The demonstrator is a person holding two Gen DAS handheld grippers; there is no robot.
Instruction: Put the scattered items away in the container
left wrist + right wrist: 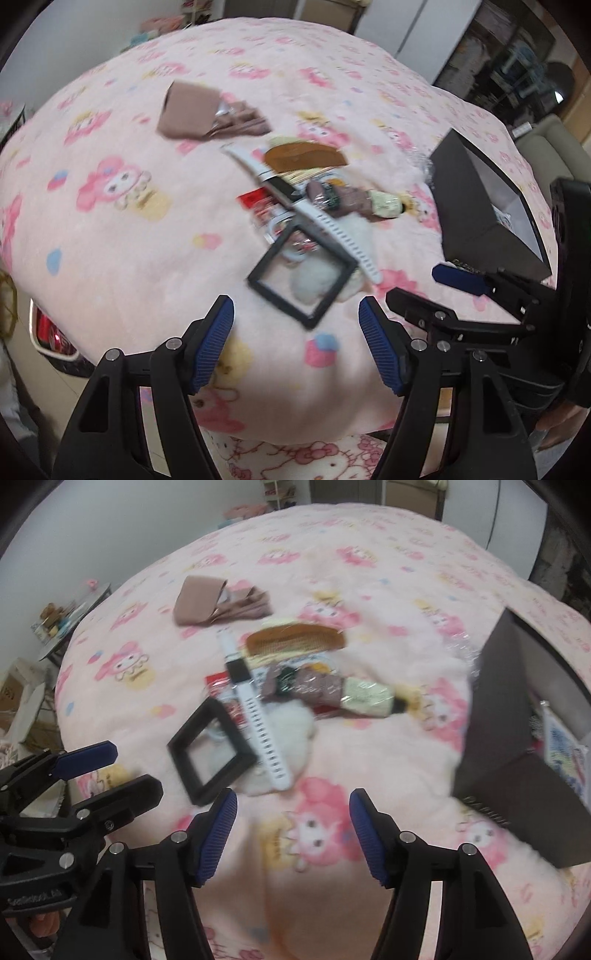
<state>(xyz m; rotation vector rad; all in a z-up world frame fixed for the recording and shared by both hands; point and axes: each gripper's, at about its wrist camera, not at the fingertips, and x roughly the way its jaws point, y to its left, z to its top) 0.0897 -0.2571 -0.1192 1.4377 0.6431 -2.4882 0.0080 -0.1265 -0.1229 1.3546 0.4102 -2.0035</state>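
Looking down on the pink cartoon-print blanket [122, 236], you have a loose pile of small items mid-bed: a white watch with a perforated strap [325, 225] lying diagonally, a black square frame [303, 273] overlapping its strap end, a brown wooden comb [304, 157] just behind, a red packet [258, 201] half under the watch, a wrapped tube-like item [354, 201] beside it, and something white and fluffy [317, 284] under the frame. A tan folded pouch [192, 114] sits apart, farther toward the bed's far edge. Frames are motion-blurred, small labels unreadable.

The dark box [480, 206], the container, stands open near the bed's right edge; the right wrist view shows a printed packet [565, 753] already inside.

Your left gripper [295, 347] hovers over bare blanket just short of the black frame, blue pads [210, 350] spread well apart, nothing between them. Your right gripper [293, 832] hangs likewise over the blanket, pads spread, empty; the pile lies ahead and slightly left of it, the box to its right. Each gripper shows at the edge of the other's view, side by side, apart.
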